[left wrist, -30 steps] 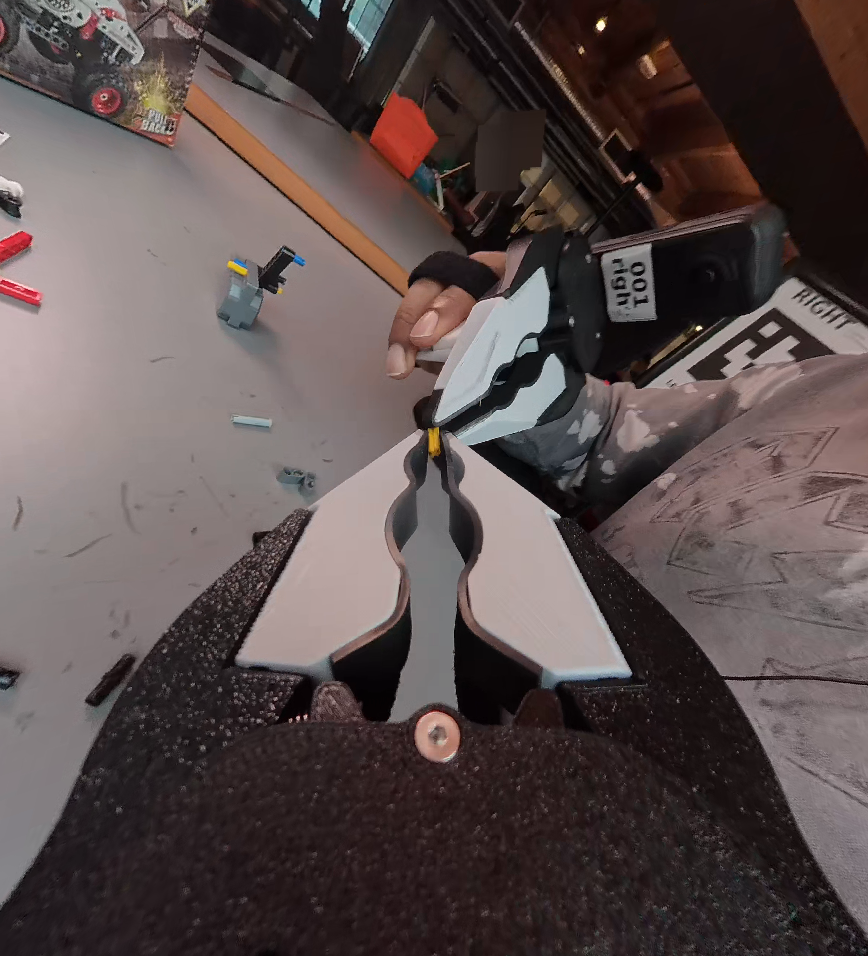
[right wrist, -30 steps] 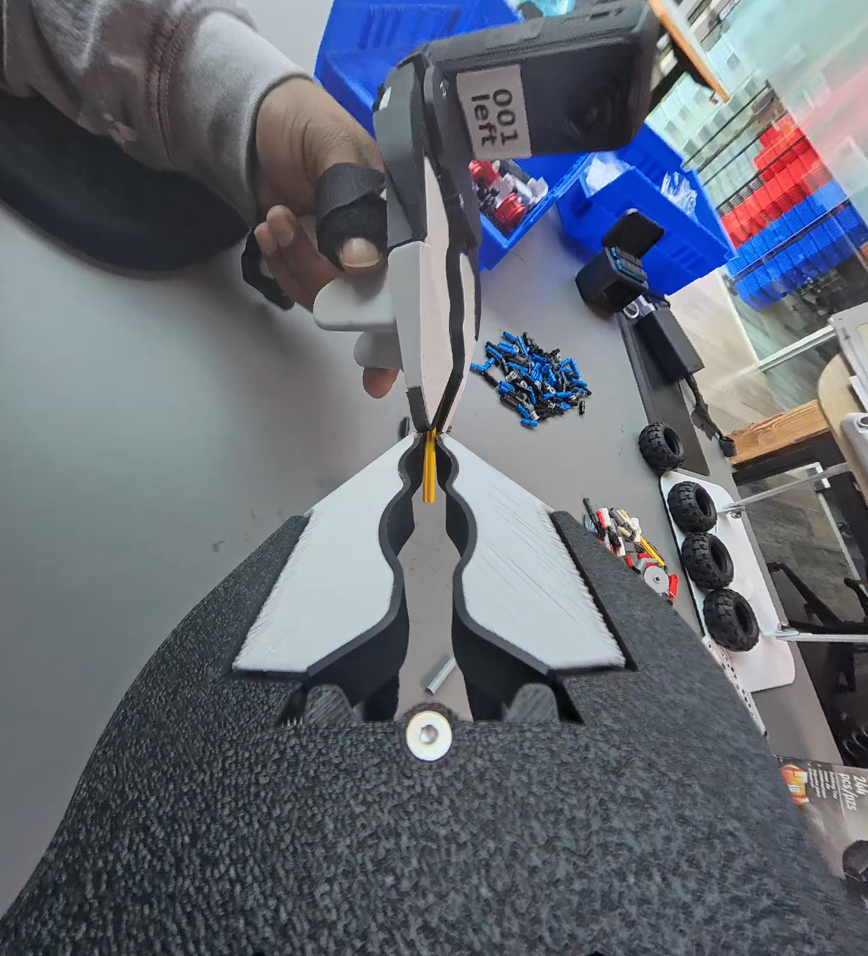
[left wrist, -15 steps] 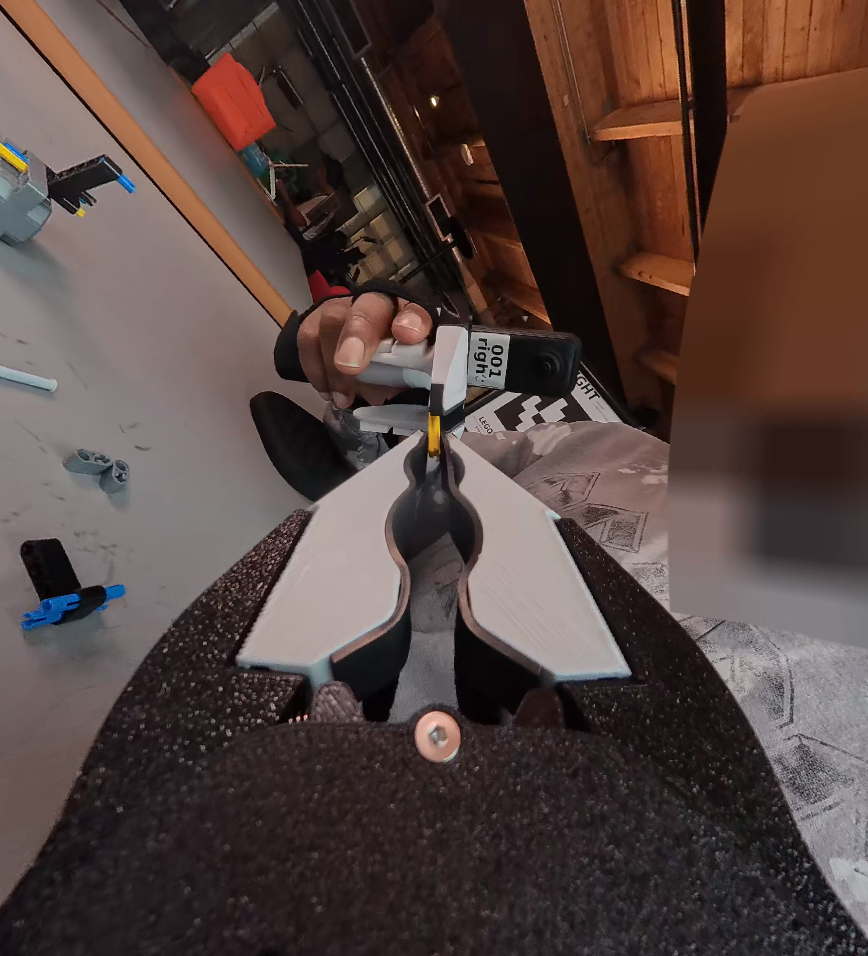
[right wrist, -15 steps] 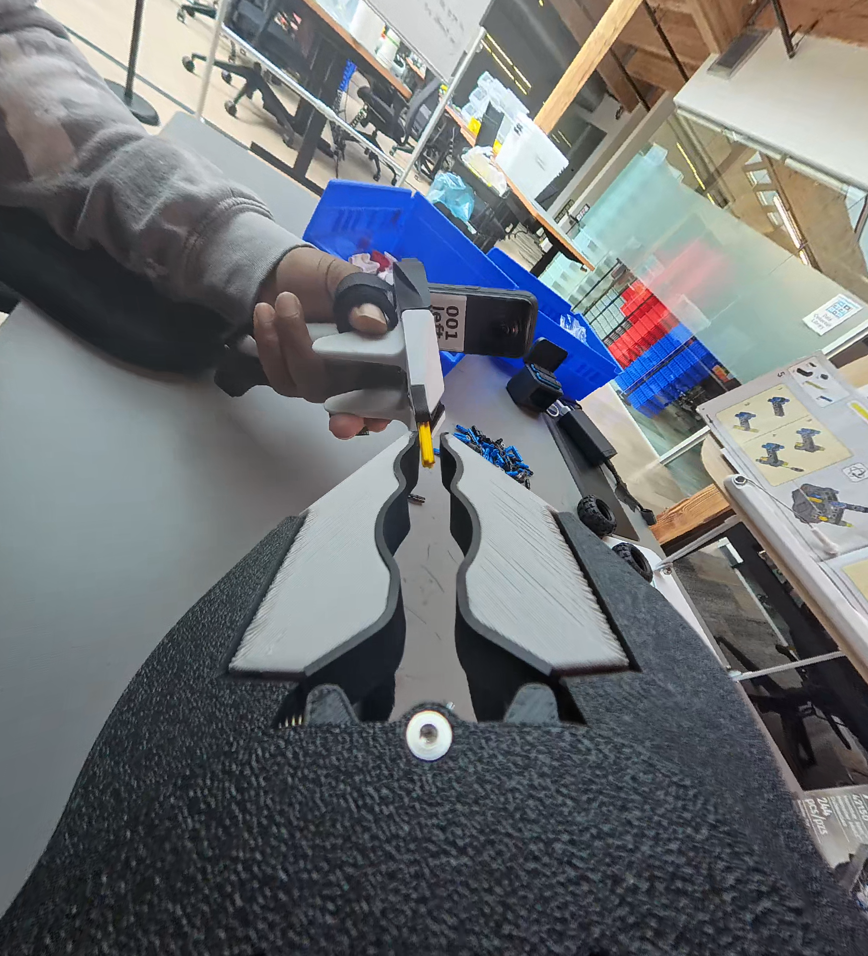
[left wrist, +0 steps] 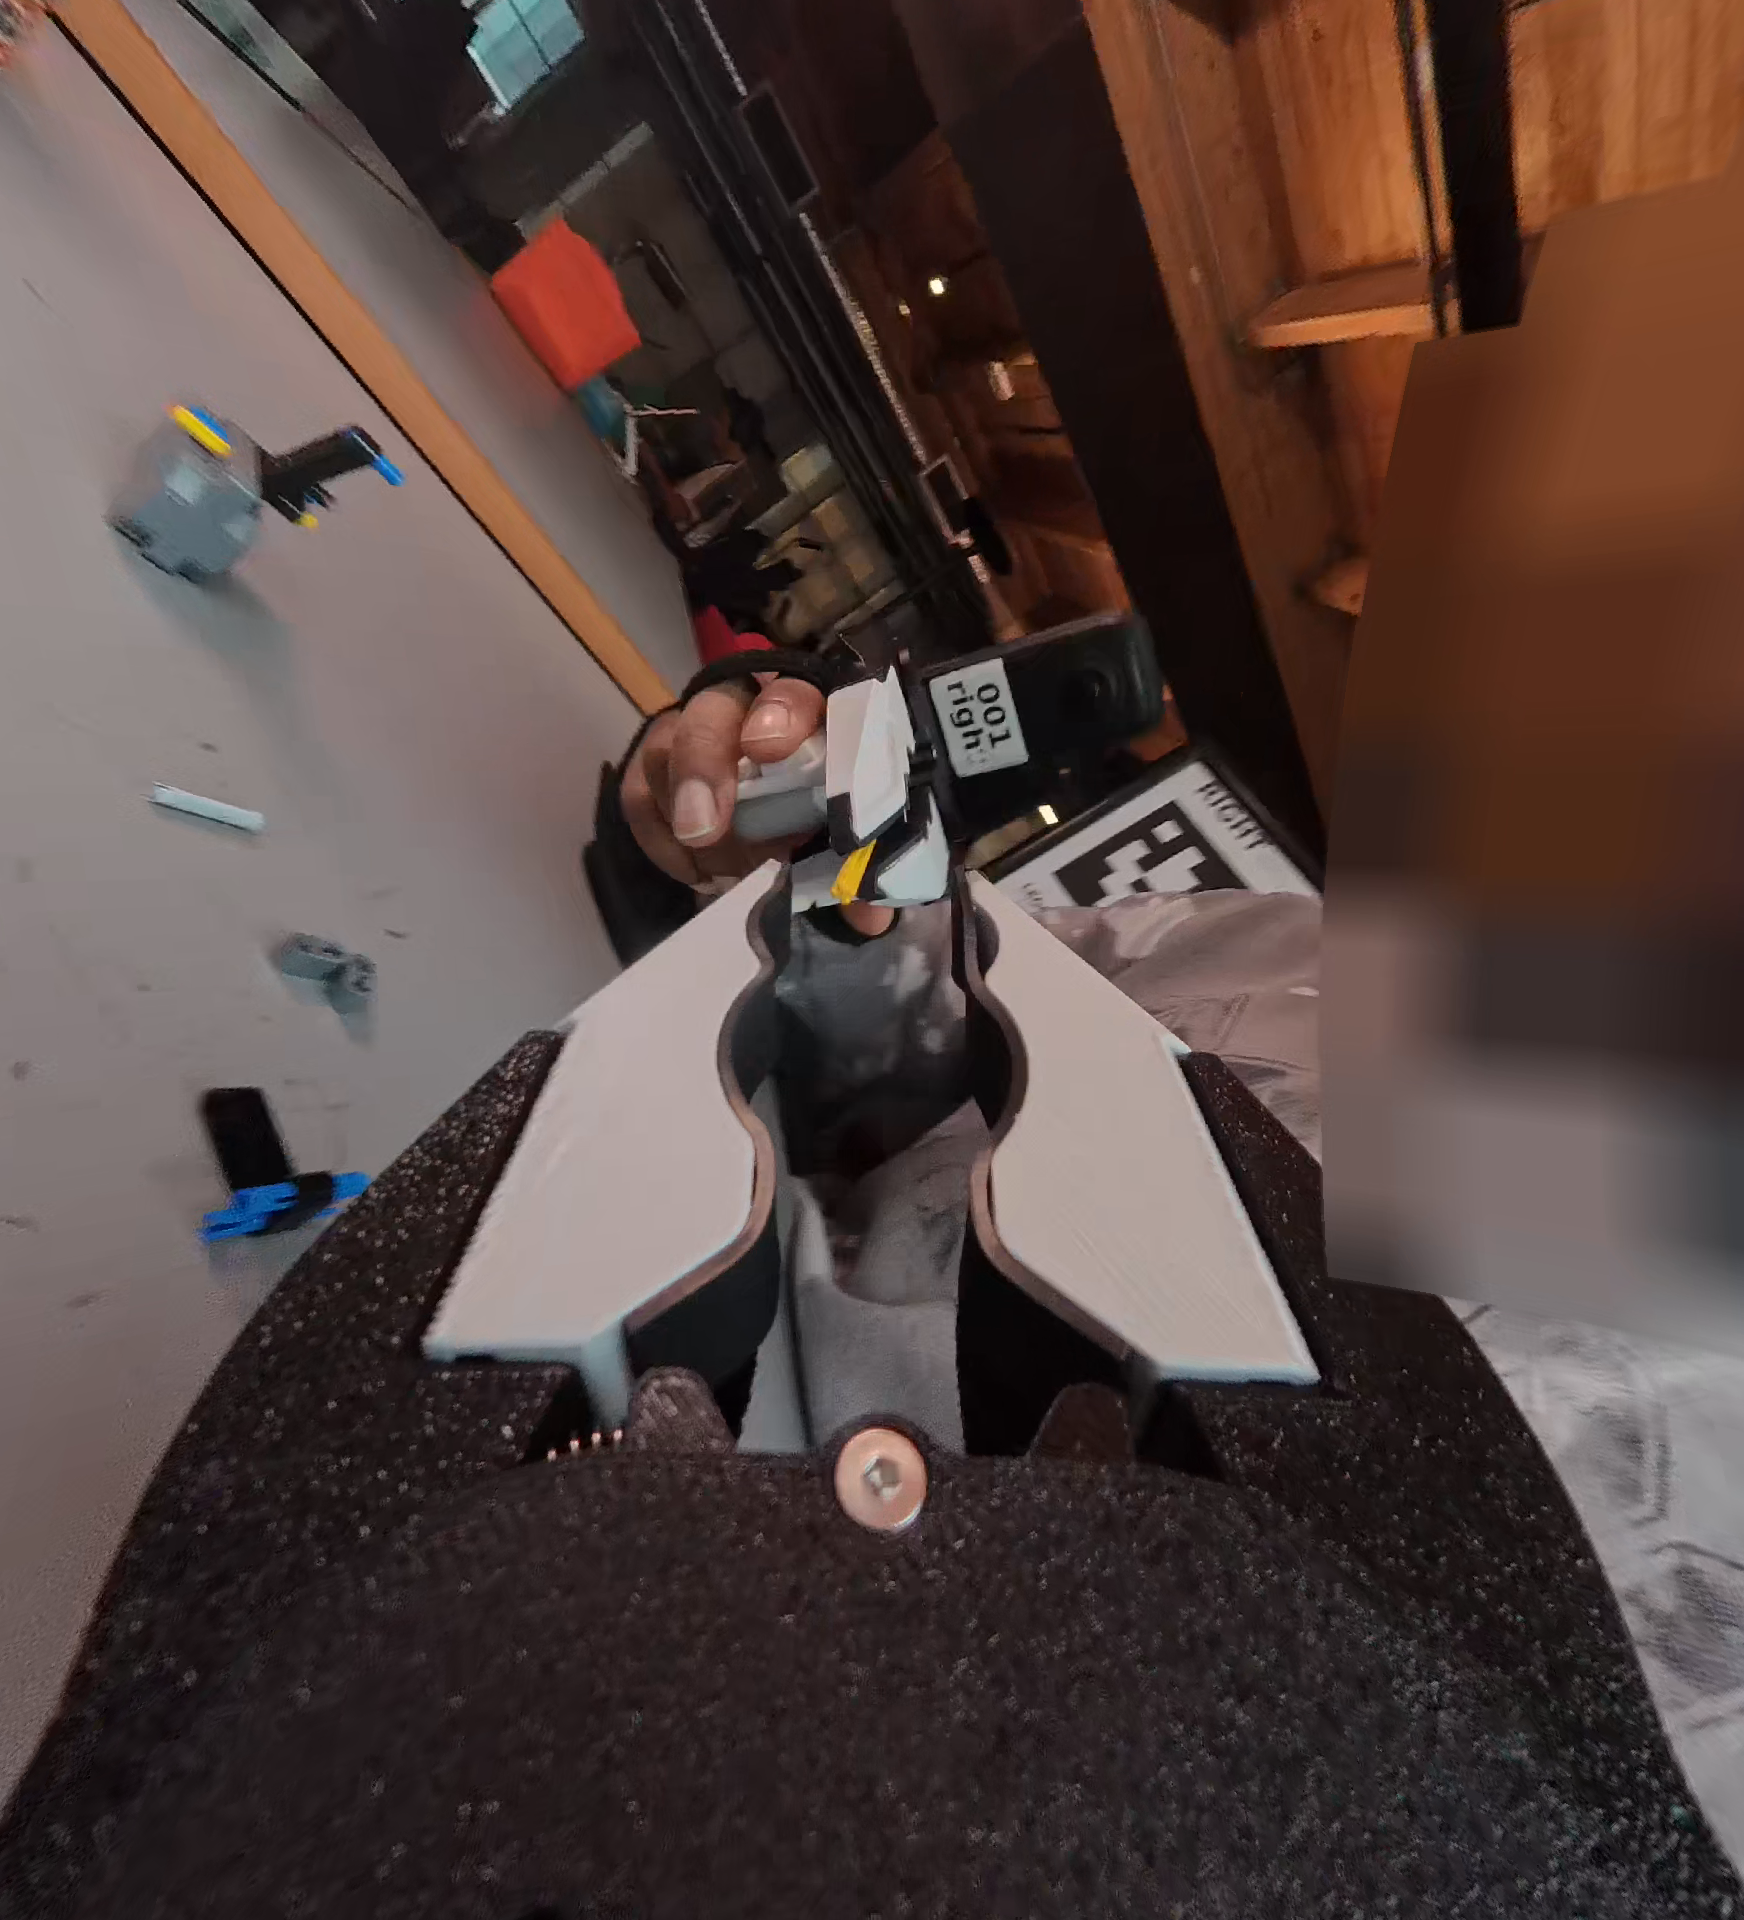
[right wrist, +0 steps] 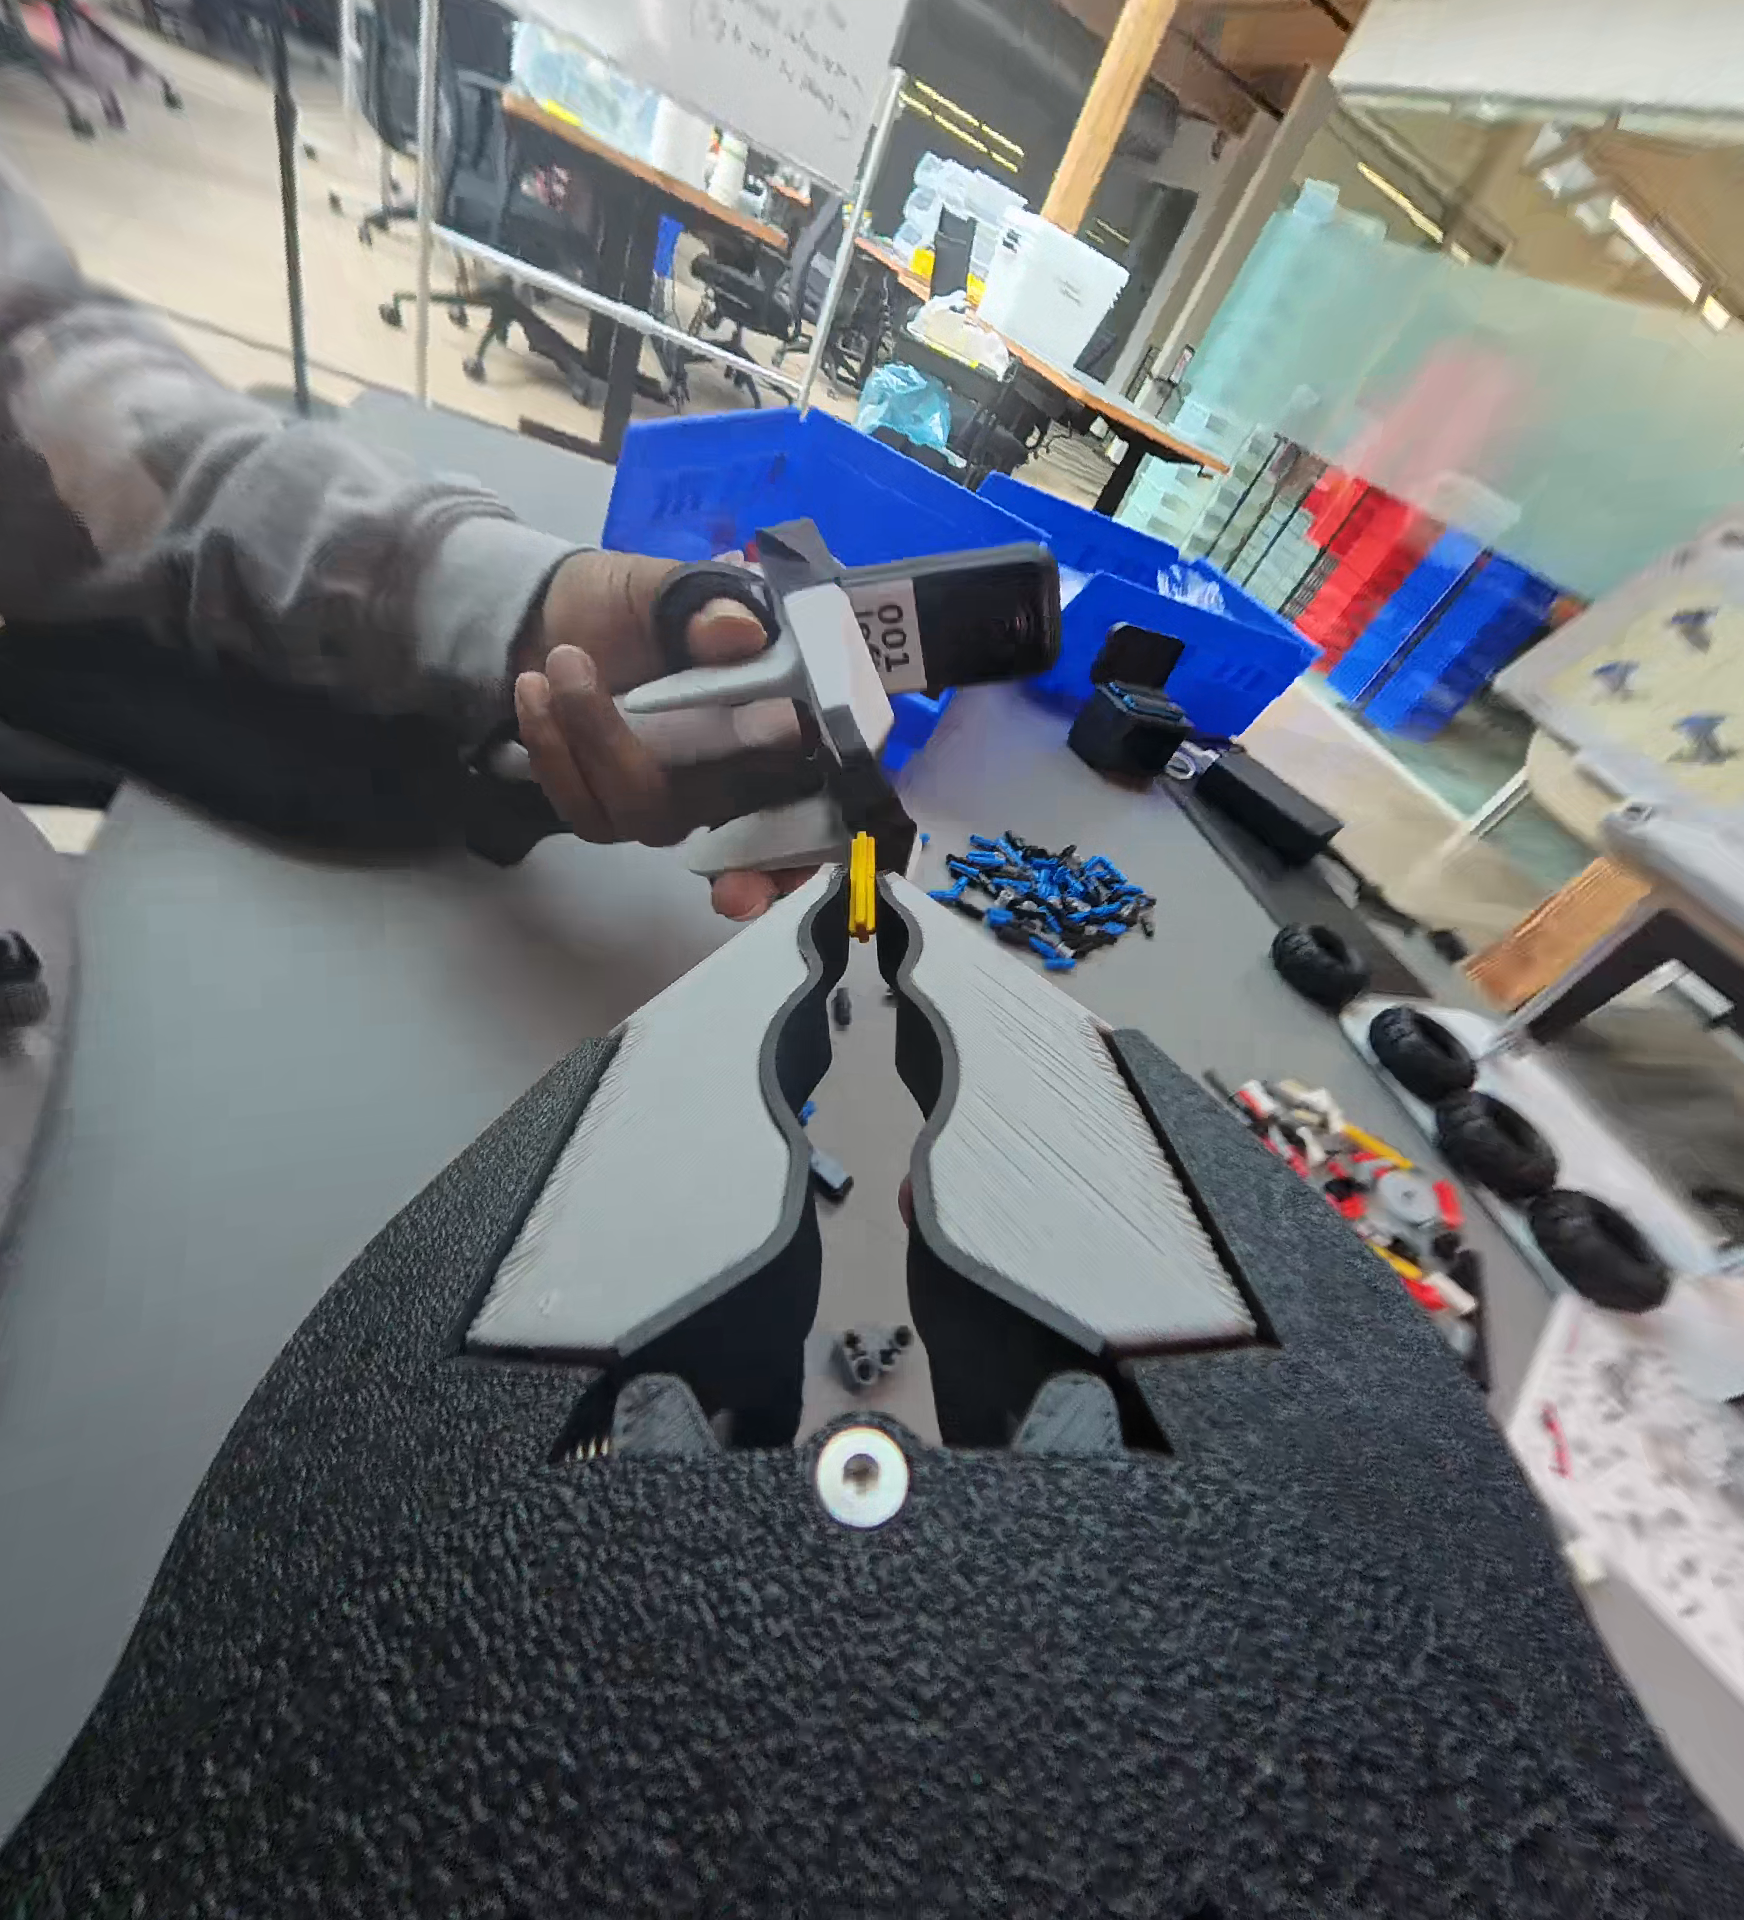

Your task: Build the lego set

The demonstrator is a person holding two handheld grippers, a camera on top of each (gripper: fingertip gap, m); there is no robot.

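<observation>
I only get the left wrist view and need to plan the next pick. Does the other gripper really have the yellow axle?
Observer: Yes. In the right wrist view, the right gripper has its fingers shut on the yellow axle.
Operator: Any spare pins nearby?
Observer: A pile of blue and black pins lies on the table beyond those fingers, to their right.
Operator: And the tyres?
Observer: Four black tyres lie in a line farther right.
</observation>
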